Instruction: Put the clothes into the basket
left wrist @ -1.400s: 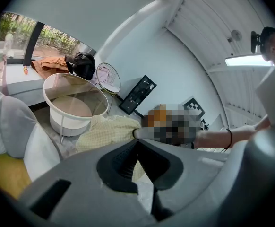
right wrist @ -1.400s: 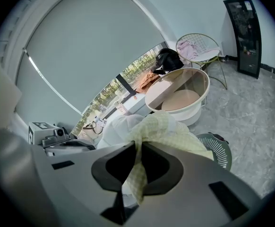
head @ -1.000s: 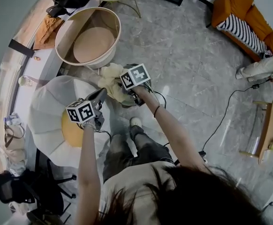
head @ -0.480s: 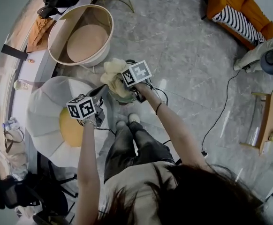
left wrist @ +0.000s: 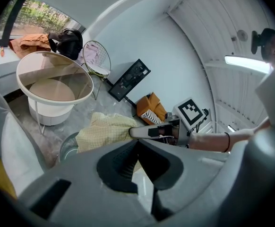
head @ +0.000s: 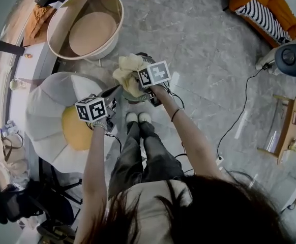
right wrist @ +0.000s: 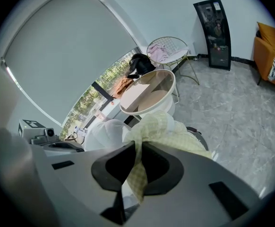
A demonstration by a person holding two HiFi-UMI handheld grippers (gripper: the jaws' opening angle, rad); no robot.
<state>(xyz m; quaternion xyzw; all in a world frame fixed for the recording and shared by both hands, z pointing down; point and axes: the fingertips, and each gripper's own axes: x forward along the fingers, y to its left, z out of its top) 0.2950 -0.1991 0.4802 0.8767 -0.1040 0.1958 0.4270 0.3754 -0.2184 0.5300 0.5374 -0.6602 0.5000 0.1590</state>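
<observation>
A pale yellow checked garment (head: 127,72) hangs bunched from my right gripper (head: 139,79), which is shut on it. In the right gripper view the cloth (right wrist: 166,126) runs up between the jaws of that gripper (right wrist: 137,148). It hangs just over a dark round basket (head: 137,97) on the floor by the person's feet; the basket's rim (left wrist: 67,147) shows under the cloth (left wrist: 104,131) in the left gripper view. My left gripper (head: 113,93) is beside the basket, to the left. Its tips (left wrist: 137,143) meet, and I see nothing held.
A big round beige tub (head: 84,24) stands beyond the basket. A white petal-shaped chair (head: 43,111) with a yellow cushion is at the left. An orange garment (head: 36,19) lies on the sill. A wire chair (right wrist: 166,48) holds pink cloth. An orange sofa (head: 260,4) and a floor cable (head: 229,131) are at the right.
Both grippers have come down a little toward the dark basket, and the yellow garment stays in the right one. The person's feet now stand together by the basket.
</observation>
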